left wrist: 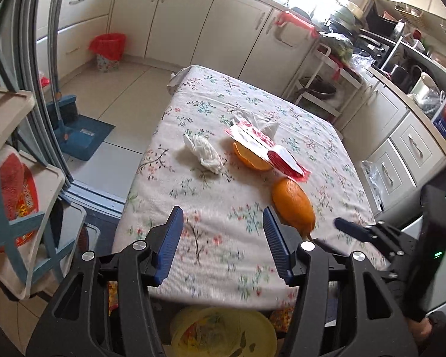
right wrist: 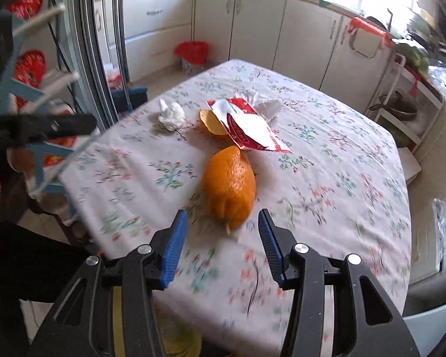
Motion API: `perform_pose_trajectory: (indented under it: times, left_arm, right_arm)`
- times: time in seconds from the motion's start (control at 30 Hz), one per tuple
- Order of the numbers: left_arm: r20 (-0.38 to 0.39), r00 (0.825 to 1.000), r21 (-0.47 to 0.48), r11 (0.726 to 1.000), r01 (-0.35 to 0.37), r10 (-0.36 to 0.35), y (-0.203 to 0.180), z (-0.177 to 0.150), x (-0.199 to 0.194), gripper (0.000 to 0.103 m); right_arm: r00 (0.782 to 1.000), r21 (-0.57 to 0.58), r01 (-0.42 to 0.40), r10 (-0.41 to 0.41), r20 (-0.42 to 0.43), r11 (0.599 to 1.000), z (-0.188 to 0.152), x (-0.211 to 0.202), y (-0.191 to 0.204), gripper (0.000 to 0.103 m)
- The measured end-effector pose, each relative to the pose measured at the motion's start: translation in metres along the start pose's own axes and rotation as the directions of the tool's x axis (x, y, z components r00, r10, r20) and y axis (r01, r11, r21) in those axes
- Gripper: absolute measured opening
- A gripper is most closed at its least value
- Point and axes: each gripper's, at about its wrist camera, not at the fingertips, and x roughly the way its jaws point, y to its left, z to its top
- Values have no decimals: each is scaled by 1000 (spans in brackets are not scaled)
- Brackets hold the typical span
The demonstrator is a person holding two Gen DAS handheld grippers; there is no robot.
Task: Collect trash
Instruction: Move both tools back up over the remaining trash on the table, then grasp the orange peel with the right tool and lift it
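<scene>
A table with a floral cloth [left wrist: 217, 196] carries the trash. A large orange peel [left wrist: 293, 205] [right wrist: 229, 184] lies nearest. Behind it, a red-and-white wrapper [left wrist: 261, 142] [right wrist: 249, 128] rests on a second peel [left wrist: 249, 159] [right wrist: 211, 122]. A crumpled white tissue [left wrist: 205, 151] [right wrist: 171, 113] lies to the left, and more white paper [left wrist: 261, 122] [right wrist: 264, 104] sits behind the wrapper. My left gripper [left wrist: 222, 211] hovers open and empty over the near edge, left of the large peel. My right gripper [right wrist: 222, 212] is open and empty just short of that peel.
A yellow tub [left wrist: 223, 333] sits below the table's near edge. A red-lined bin [left wrist: 108, 47] [right wrist: 193, 53] stands on the floor by the cabinets. A blue dustpan [left wrist: 80, 136] and a shelf rack [left wrist: 15, 178] are left; a white trolley [left wrist: 327, 89] is right.
</scene>
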Motion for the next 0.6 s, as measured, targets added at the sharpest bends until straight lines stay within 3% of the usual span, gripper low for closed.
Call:
perform_pose_trajectory:
  times: [0.17, 0.23, 0.3, 0.4, 0.47, 0.53, 0.6]
  left_arm:
    - [-10, 1000, -8, 1000, 5, -5, 1, 21, 19, 53]
    - [-14, 1000, -4, 1000, 2, -2, 0, 27, 26, 54]
    - [-21, 1000, 6, 1000, -6, 6, -1, 34, 34, 54]
    - [-36, 999, 6, 1000, -15, 15, 0, 39, 43, 54]
    - [-51, 999, -4, 1000, -20, 19, 2, 44, 53, 54]
    - [-68, 997, -16, 1000, -26, 25, 6, 48, 63, 54]
    - [-81, 996, -23, 999, -33, 31, 8, 50, 71, 54]
  right_arm:
    - [998, -63, 36, -39, -43, 997, 10, 29, 2, 48]
    - [998, -59, 33, -36, -48, 998, 14, 33, 3, 43]
    - [999, -11, -3, 3, -38, 1000, 19, 33, -5, 36]
    - [991, 169, -128, 133, -16, 977, 22, 28, -33, 31]
    - [974, 306, -219, 227, 10, 927, 19, 27, -54, 29]
    - [933, 475, -340, 356, 58, 812, 10, 30, -81, 29]
    - [894, 569, -411, 436, 100, 712, 0, 33, -96, 29]
